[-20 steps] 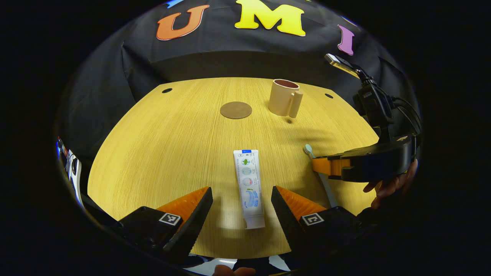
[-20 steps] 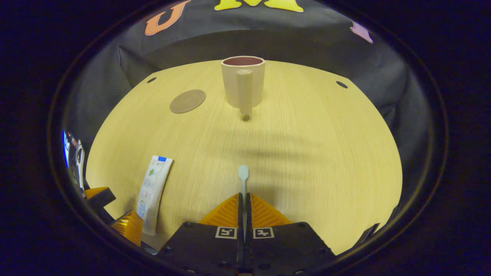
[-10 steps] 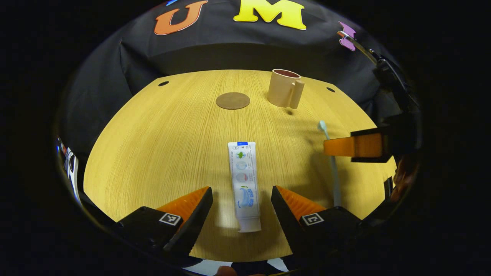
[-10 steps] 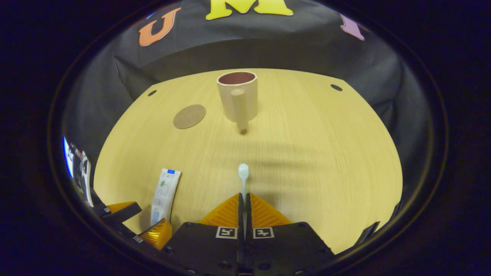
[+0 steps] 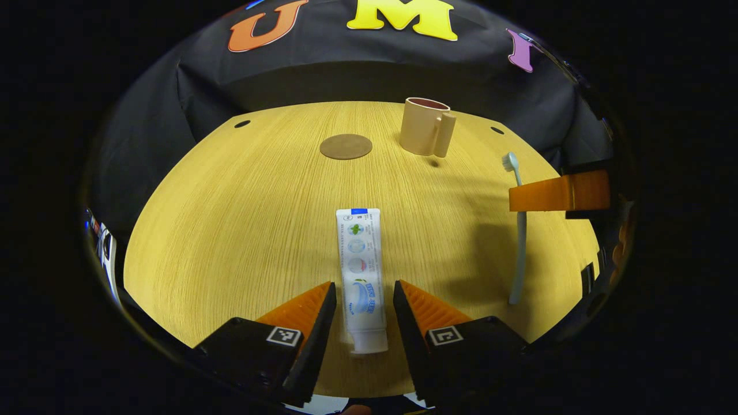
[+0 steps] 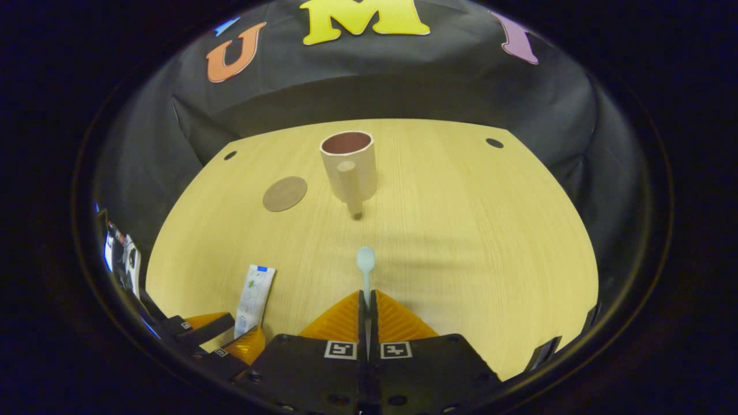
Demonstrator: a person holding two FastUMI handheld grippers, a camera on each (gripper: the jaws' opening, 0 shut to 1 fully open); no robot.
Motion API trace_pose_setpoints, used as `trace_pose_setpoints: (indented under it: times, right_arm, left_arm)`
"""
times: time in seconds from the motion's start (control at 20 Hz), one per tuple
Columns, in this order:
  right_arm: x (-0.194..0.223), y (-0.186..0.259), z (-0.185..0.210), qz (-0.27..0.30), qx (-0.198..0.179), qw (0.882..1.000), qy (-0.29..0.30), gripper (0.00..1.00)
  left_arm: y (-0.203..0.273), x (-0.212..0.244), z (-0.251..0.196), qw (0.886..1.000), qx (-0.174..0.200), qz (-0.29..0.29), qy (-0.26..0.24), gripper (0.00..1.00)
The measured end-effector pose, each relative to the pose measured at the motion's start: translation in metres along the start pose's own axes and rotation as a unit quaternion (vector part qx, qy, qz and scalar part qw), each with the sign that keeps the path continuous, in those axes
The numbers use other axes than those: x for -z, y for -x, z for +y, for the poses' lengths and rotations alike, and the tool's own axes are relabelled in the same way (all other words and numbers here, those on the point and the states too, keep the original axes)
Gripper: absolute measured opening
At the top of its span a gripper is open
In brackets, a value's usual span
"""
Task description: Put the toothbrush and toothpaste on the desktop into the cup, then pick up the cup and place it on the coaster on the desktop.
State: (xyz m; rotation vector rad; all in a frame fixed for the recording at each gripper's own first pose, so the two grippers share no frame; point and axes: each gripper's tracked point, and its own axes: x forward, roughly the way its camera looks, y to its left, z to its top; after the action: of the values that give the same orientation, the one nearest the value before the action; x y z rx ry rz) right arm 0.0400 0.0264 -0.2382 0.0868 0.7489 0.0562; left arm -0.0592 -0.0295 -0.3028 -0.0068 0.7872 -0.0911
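Wooden desktop (image 5: 242,219): white toothpaste (image 5: 361,271), seemingly unsqueezed, between left claw (image 5: 360,305) fingers.

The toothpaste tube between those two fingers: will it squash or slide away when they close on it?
The toothpaste tube lies flat on the desktop, so it probably won't roll. It looks like a soft, partly flattened tube, so it may dent under the left gripper. Its glossy skin could slip; gripping low near the cap, as the fingers now straddle it, seems firmer.
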Motion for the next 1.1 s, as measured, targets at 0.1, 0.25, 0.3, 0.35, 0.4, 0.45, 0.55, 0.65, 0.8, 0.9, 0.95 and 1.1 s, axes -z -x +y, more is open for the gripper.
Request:
trace_pose_setpoints:
  times: [0.1, 0.25, 0.3, 0.35, 0.4, 0.45, 0.55, 0.65, 0.8, 0.9, 0.95, 1.1]
  right_arm:
    - [-0.002, 0.002, -0.002, -0.003, 0.000, 1.000, 0.000, 0.00]
    - [-0.004, 0.005, -0.003, -0.007, -0.001, 1.000, -0.001, 0.00]
    - [-0.004, 0.007, -0.004, -0.008, -0.001, 1.000, -0.002, 0.00]
    - [-0.005, 0.009, -0.005, -0.008, -0.002, 1.000, -0.002, 0.00]
    - [-0.006, 0.011, -0.005, -0.009, -0.003, 1.000, -0.002, 0.00]
    - [-0.008, 0.014, -0.004, -0.011, -0.004, 1.000, -0.003, 0.00]
    - [-0.012, 0.020, -0.004, -0.017, -0.010, 1.000, -0.003, 0.00]
    - [-0.020, 0.033, -0.004, -0.031, -0.015, 0.999, -0.002, 0.00]
    - [-0.040, 0.043, 0.001, -0.051, -0.020, 0.998, 0.002, 0.00]
    - [-0.059, 0.050, 0.005, -0.068, -0.026, 0.997, 0.003, 0.00]
    - [-0.069, 0.053, 0.006, -0.075, -0.029, 0.997, 0.000, 0.00]
    - [-0.111, 0.057, 0.010, -0.105, -0.039, 0.994, -0.010, 0.00]
  left_arm:
    - [-0.001, 0.002, 0.002, 1.000, -0.004, 0.003, 0.001, 0.62]
    - [-0.003, 0.004, 0.002, 1.000, -0.003, 0.009, 0.006, 0.54]
    - [-0.004, 0.004, 0.003, 1.000, -0.003, 0.009, 0.005, 0.48]
    - [-0.004, 0.003, 0.002, 1.000, -0.001, 0.010, 0.004, 0.47]
    - [-0.003, 0.002, 0.002, 1.000, 0.001, 0.010, 0.007, 0.44]
    - [-0.002, 0.001, 0.002, 1.000, 0.004, 0.011, 0.010, 0.42]
    - [0.001, -0.003, 0.003, 1.000, 0.005, 0.002, 0.007, 0.39]
    - [0.006, -0.016, 0.001, 1.000, 0.009, -0.019, 0.000, 0.38]
    - [0.014, -0.032, 0.001, 0.999, 0.014, -0.046, -0.003, 0.35]
    - [0.020, -0.047, 0.001, 0.998, 0.016, -0.063, 0.000, 0.35]
    - [0.022, -0.055, 0.002, 0.997, 0.017, -0.072, 0.002, 0.35]
    - [0.033, -0.083, 0.008, 0.994, 0.019, -0.103, 0.014, 0.35]
